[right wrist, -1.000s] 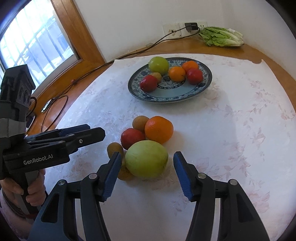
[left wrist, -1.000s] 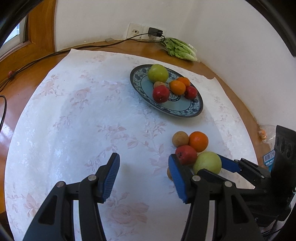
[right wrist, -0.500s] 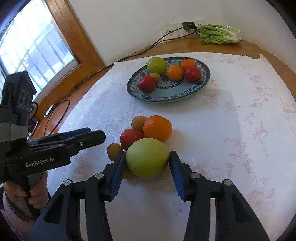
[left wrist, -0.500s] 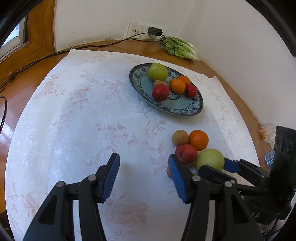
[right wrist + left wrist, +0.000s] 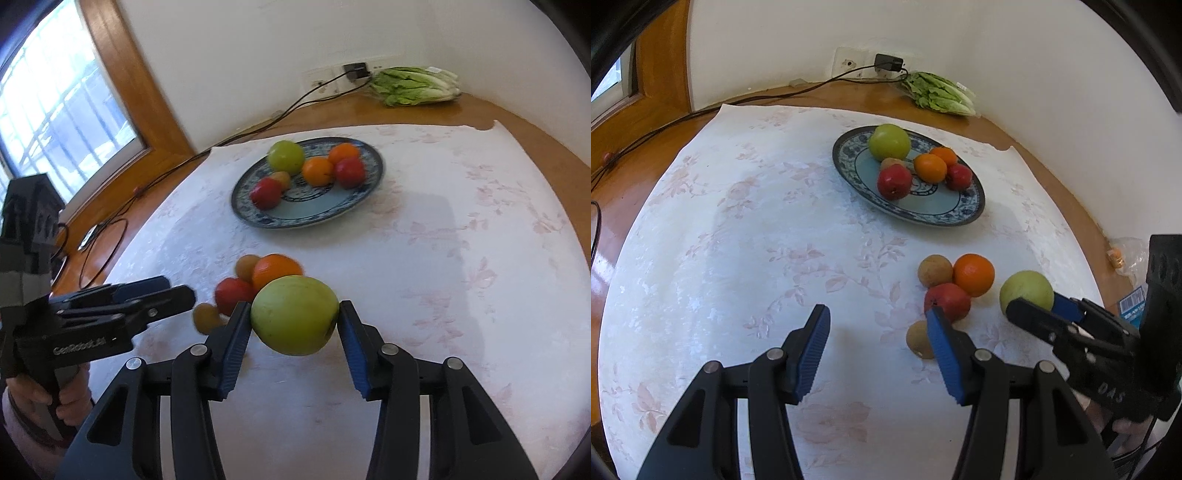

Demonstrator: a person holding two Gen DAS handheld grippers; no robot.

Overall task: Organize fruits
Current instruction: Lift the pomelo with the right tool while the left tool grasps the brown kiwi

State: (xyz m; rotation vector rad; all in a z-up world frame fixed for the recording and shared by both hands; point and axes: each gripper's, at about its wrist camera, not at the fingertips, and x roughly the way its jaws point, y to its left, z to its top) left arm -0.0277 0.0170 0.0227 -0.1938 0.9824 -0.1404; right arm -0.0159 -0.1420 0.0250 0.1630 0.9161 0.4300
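- "genrobot.ai" in pale letters on the side of the left claw's (image 5: 155,299) black body, seen from the right wrist.
- "das" embossed on the right claw's (image 5: 1034,310) black housing.
- barcode label (image 5: 1132,306) at the tabletop's right edge; digits too small to read.

Bright window daylight, fisheye-bent edges, motion blur.

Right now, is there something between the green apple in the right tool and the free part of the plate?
Nothing visible blocks it. The green apple is gripped by the right tool; bare cloth leads to the plate. The orange lies left of that line.
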